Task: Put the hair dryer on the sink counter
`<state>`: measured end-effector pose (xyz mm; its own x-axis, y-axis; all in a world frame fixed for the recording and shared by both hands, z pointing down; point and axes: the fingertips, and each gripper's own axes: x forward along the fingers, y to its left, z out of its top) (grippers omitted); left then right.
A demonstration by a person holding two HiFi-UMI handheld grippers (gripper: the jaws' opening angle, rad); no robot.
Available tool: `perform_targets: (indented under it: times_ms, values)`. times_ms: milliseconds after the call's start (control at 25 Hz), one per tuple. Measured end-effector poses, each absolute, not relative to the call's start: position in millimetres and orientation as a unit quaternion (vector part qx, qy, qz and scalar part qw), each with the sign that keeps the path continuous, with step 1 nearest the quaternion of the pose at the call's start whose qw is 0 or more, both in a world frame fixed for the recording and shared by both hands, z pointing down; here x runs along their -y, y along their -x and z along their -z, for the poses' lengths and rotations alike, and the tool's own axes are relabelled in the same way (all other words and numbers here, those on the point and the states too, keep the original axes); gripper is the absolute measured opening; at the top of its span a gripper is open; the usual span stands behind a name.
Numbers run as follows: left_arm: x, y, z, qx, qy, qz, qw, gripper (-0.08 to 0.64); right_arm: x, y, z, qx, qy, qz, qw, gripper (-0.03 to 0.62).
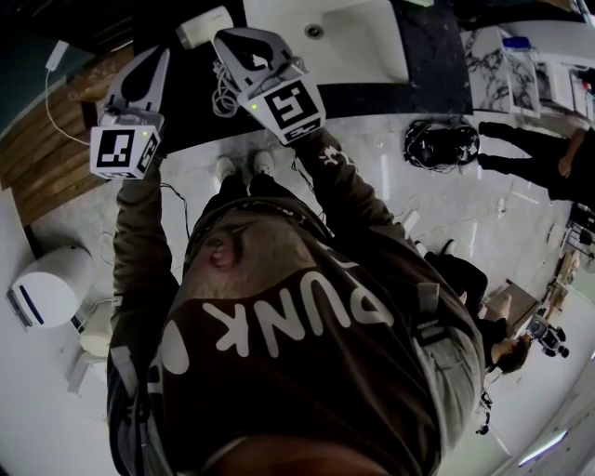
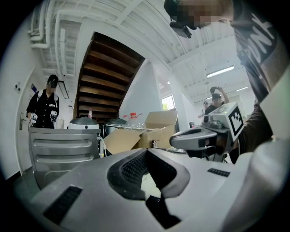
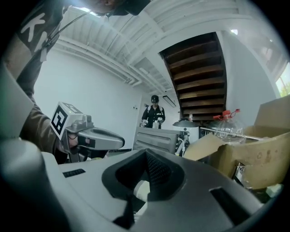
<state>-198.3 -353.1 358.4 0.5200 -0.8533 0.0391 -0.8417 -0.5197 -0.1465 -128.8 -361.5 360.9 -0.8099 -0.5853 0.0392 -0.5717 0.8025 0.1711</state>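
Both your left gripper point(image 1: 165, 56) and right gripper point(image 1: 226, 39) are pressed together, seemingly empty; the hair dryer point(image 1: 204, 26) lies on the desk point(image 1: 437, 65), so pull back clear of its cord point(image 1: 223, 93).

In the head view's upper left, the right gripper point(image 1: 244, 42) is covering the dryer's point(image 1: 201, 26) right end; the top edge is cutting off the sink point(image 1: 372, 46).

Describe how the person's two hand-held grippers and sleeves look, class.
The left hand-held gripper and right hand-held gripper are pale grey plastic wedges with dark ribbed pads inside. Each carries a white cube with black square markers and a small green light at its rear. The sleeves are dark olive-brown.
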Motion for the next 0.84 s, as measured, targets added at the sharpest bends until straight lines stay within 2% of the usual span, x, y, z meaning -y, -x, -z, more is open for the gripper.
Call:
perform_targets:
  times_ms: [840]
  values:
    - [352.6,190.9,-355.8,-0.487,0.87,0.053,0.059,-0.006,364.3,121.8,-362.7,0.946,-0.313,0.071,0.046,0.006]
